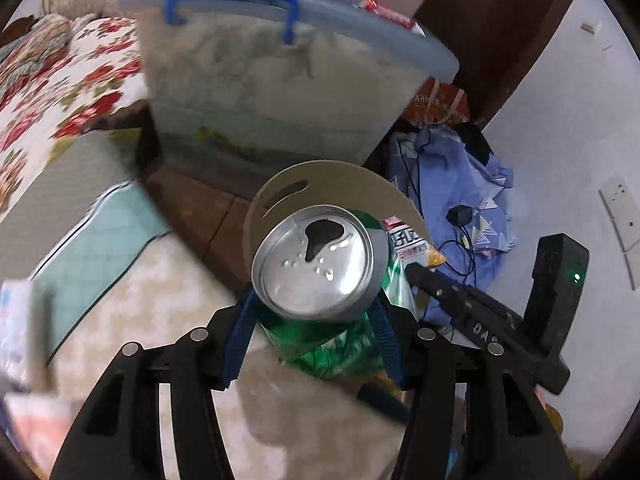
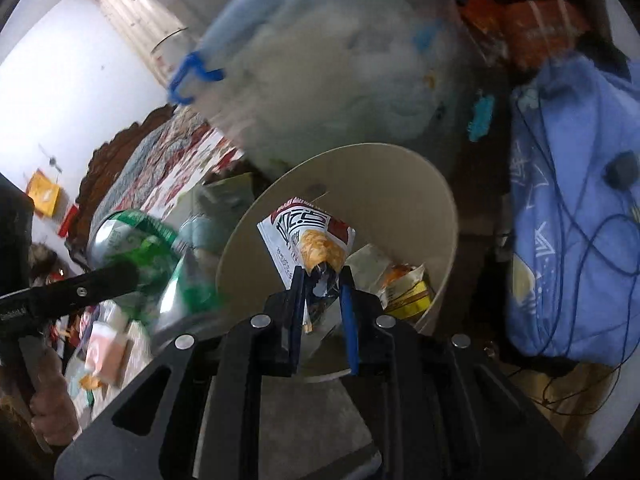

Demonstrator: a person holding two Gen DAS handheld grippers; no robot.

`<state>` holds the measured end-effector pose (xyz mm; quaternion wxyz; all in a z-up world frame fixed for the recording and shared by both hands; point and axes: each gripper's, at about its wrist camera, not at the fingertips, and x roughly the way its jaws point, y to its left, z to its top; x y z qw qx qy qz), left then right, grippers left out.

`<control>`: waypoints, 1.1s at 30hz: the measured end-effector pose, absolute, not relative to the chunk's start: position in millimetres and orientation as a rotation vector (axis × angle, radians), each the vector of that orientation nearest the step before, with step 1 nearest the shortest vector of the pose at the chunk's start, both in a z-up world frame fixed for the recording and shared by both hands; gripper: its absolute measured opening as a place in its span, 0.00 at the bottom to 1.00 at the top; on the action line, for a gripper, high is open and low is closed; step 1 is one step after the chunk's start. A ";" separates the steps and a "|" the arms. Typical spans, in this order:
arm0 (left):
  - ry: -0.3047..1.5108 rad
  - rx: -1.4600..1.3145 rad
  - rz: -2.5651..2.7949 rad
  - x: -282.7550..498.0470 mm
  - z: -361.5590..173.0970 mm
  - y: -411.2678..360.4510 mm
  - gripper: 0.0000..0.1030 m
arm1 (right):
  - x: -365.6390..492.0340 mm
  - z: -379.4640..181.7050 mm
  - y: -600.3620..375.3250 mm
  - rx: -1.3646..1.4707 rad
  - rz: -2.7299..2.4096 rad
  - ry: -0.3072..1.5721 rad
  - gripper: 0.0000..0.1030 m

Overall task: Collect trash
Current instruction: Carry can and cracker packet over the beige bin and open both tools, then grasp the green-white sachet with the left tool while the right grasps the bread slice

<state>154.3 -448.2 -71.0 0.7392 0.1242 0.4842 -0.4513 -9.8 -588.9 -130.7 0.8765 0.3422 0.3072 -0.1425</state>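
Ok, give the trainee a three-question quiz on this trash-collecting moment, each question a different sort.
1. True or false: the left gripper holds a green drink can with its opened top facing the camera.
2. Multiple choice: what is clamped in the right gripper? A) a snack wrapper B) a blue garment C) a charger cable
3. Fill in: the wrapper hangs over a beige round ____ that already has wrappers inside.

Key: 1 true. 2 A, the snack wrapper. 3 bin.

can (image 1: pixel 316 264) left of bin (image 2: pixel 400 184) | wrapper (image 2: pixel 308 236) over bin
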 end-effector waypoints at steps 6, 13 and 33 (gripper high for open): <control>1.047 0.320 -0.954 148.6 -81.0 -472.1 0.70 | -18.1 -129.7 -604.7 0.747 -0.349 0.566 0.74; 0.998 0.244 -0.921 139.0 -54.5 -387.0 0.70 | -23.8 -112.0 -583.8 0.754 -0.295 0.527 0.73; 0.940 0.020 -0.301 111.7 -59.1 2.0 0.76 | 71.2 -83.6 -335.2 0.474 0.231 0.736 0.65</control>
